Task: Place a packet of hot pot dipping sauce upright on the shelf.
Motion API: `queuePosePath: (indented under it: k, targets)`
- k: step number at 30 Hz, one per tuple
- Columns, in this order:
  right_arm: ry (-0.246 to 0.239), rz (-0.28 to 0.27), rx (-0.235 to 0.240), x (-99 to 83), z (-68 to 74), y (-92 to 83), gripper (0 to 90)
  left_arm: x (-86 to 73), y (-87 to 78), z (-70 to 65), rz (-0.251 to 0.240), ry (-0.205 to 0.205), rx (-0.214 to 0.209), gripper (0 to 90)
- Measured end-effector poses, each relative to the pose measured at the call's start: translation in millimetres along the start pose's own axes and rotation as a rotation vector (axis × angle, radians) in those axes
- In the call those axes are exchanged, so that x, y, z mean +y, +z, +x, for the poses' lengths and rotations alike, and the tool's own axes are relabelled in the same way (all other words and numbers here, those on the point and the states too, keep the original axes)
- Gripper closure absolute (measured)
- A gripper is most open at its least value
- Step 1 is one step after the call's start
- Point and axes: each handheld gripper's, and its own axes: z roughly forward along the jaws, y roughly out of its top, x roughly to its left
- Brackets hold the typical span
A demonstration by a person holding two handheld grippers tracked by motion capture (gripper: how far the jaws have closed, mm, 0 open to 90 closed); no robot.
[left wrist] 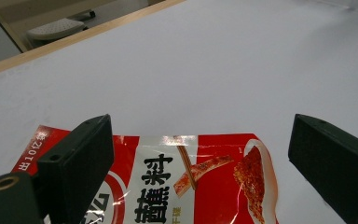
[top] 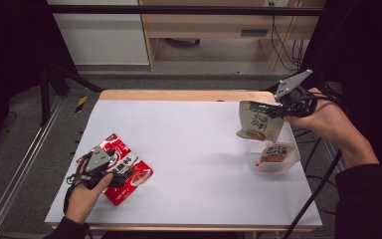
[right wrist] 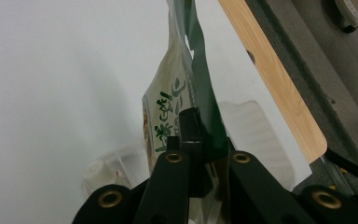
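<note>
White table (top: 189, 149), wood far edge; grey floor (top: 189, 79); wooden furniture (top: 204, 25) behind; dark sides.

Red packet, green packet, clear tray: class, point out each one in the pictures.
Red packet (left wrist: 186, 186): left gripper view, on its printed front.
Green packet (top: 257, 122): high view, on its pale front face.
Clear tray (top: 252, 160): high view, on its left rim.
</note>
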Motion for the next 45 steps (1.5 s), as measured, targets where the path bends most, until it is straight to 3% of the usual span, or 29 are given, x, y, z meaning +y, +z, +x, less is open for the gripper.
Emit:
queuePosePath:
  k: [15,30,45]
  targets:
    - [0.059,0.025,0.025,-41.1,-4.4,-5.1,90.0,-1.1,1.2,0.8,0.010,-0.004,-0.007,6.7]
    - [0.072,0.042,0.047,-53.7,-5.6,9.2,90.0,-1.4,2.4,-0.2,0.014,-0.007,-0.014,6.7]
    - [0.071,0.054,0.095,-58.1,-0.1,34.9,90.0,-1.8,3.1,-0.5,0.017,-0.010,-0.019,6.7]
